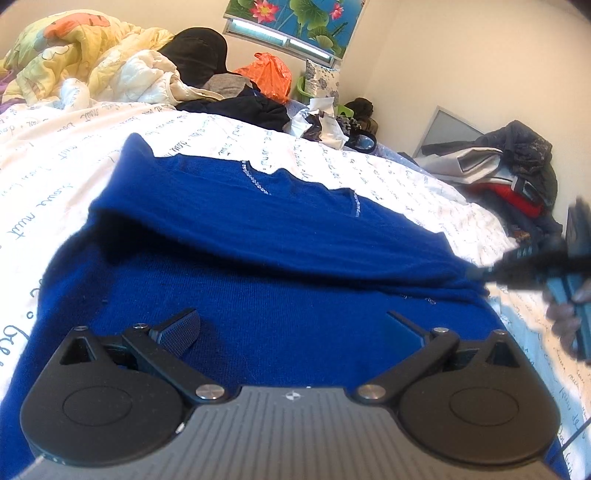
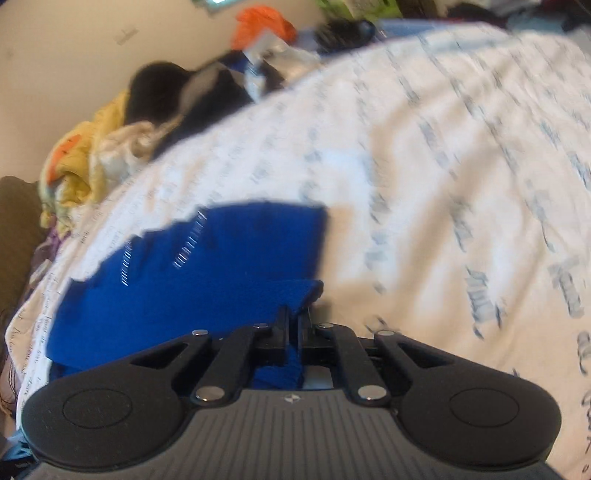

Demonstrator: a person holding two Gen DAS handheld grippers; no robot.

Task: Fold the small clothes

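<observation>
Deep blue knit on white script-printed bedding

The royal-blue knitted garment carries short lines of pale silvery-white stitching near its far edge; it lies on a white bed sheet printed all over with grey-blue handwriting. The grippers are matt black with grey ribbed bodies. At the far end sit a pale yellow quilt with orange and green patches, a black rounded cushion, a bright orange plastic bag and a window blind of pink lotus flowers and green leaves on turquoise. The walls are cream
</observation>
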